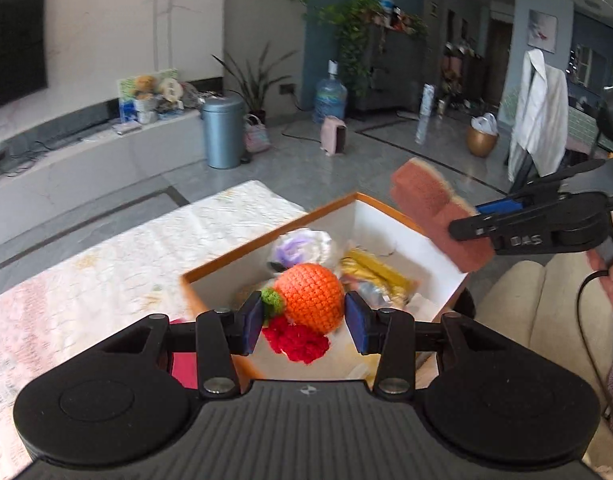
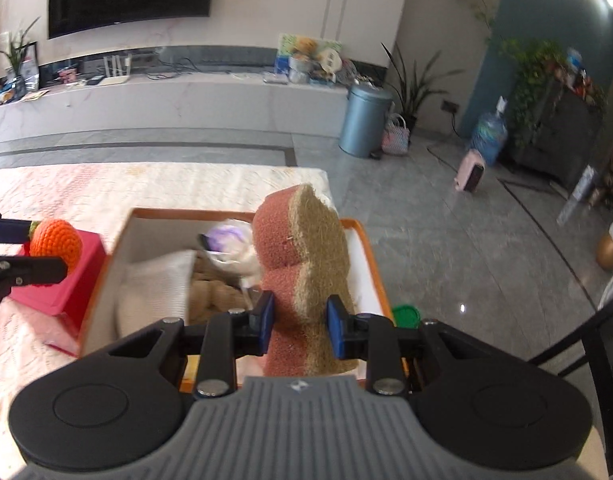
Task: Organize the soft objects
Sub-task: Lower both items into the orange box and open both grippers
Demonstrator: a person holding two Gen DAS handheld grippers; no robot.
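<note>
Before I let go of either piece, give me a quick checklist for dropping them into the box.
1. Left gripper holds the crochet orange: ok, pads press both its sides.
2. Right gripper holds the sponge: ok, clamped between both pads.
3. Orange over the box opening: cannot tell; the left wrist view suggests yes, the right wrist view shows it over the red box beside it.
4. Sponge over the box opening: ok, the right wrist view shows it above the interior, near the right wall.
5. Room inside: ok, but crowded; a purple-and-white toy and a white cushion already lie there.
6. Grippers apart from each other: ok.
</note>
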